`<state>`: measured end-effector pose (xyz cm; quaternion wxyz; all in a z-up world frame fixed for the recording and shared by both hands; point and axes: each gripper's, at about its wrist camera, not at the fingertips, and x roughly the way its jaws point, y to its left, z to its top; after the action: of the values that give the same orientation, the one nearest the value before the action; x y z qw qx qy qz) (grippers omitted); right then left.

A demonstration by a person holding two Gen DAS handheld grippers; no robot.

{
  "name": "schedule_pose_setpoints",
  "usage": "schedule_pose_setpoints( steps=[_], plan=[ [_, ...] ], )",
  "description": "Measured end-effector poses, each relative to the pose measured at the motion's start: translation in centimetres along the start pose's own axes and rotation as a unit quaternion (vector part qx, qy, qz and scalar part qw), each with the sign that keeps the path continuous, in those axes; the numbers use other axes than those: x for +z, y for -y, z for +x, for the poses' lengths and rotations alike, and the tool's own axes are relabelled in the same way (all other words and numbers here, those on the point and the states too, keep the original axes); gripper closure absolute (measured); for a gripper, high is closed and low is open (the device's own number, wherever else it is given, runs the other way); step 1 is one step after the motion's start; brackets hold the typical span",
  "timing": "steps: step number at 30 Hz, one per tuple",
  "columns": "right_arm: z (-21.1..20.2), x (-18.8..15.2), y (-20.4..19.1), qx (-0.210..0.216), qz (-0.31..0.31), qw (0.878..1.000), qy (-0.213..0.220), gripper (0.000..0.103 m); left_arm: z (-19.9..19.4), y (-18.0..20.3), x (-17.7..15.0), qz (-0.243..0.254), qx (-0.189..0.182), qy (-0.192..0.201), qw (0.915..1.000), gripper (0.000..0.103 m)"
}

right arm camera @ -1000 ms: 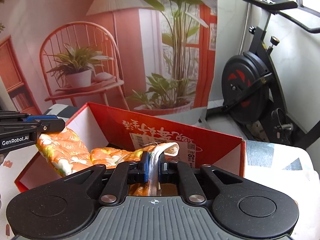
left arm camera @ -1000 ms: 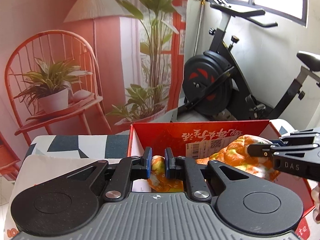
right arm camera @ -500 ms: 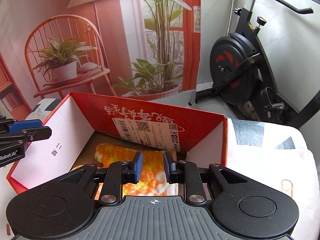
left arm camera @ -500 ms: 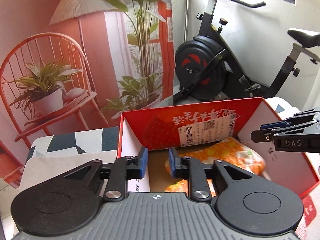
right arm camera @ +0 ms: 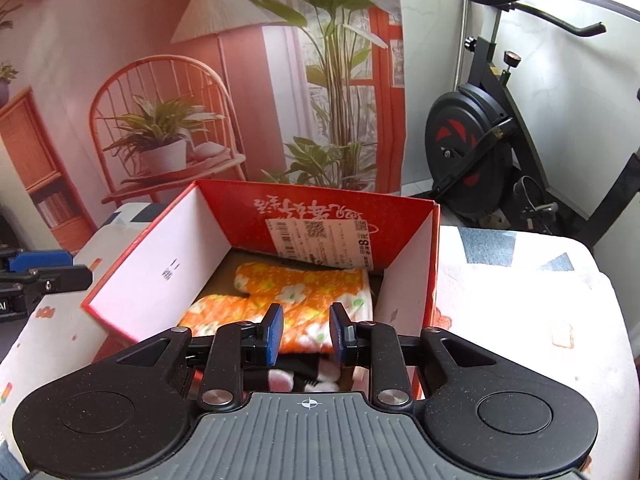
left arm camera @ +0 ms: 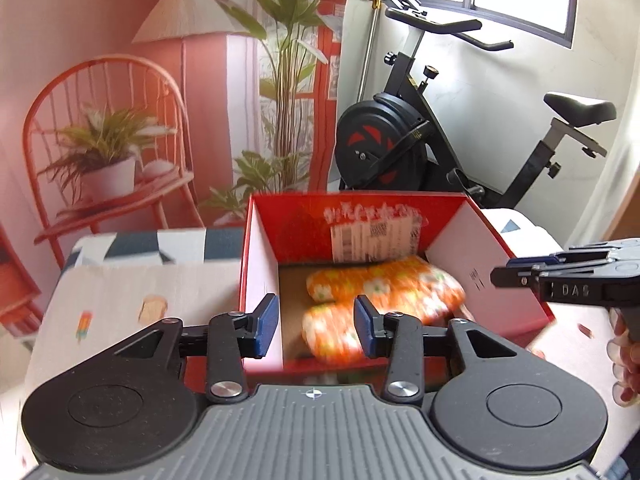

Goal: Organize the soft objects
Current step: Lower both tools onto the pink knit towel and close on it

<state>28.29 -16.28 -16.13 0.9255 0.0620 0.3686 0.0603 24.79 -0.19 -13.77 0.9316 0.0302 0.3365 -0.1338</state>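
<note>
An orange floral cloth (left arm camera: 380, 292) lies folded inside the red cardboard box (left arm camera: 260, 248). It also shows in the right wrist view (right arm camera: 288, 300), flat on the floor of the box (right arm camera: 408, 224). My left gripper (left arm camera: 316, 326) is open and empty above the box's near left corner. My right gripper (right arm camera: 306, 332) is open and empty above the box's near edge. A black cloth with pink and white marks (right arm camera: 296, 378) lies under the right gripper. Each gripper shows at the edge of the other's view.
The box stands on a table under a white patterned cloth (right arm camera: 520, 304). An exercise bike (left arm camera: 432, 140) stands behind the table on the right. A printed backdrop with a chair and plants (left arm camera: 120, 140) hangs behind on the left.
Both grippers let go of the orange cloth, opened and pulled back up from the box. The cloth now lies inside the box.
</note>
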Motion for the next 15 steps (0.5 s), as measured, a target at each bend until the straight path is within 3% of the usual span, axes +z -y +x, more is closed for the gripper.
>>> schedule_pose_setpoints(
  steps=[5,10,15],
  plan=[
    [-3.3,-2.6,-0.7,0.014,0.002,1.000,0.017,0.076,-2.7,-0.3,-4.1,-0.020,-0.016,-0.020,0.9995,0.054],
    [-5.6,-6.2,-1.4,0.015,-0.003,0.999,0.031,0.069,-5.0,-0.6,-8.6,-0.034,-0.010,-0.047,0.9983,0.045],
    [-6.2,-10.8,-1.7,0.013,0.000,1.000,0.019,0.059,-5.8,-0.9,-13.0,-0.076,-0.028,-0.090,0.9927,0.034]
  ],
)
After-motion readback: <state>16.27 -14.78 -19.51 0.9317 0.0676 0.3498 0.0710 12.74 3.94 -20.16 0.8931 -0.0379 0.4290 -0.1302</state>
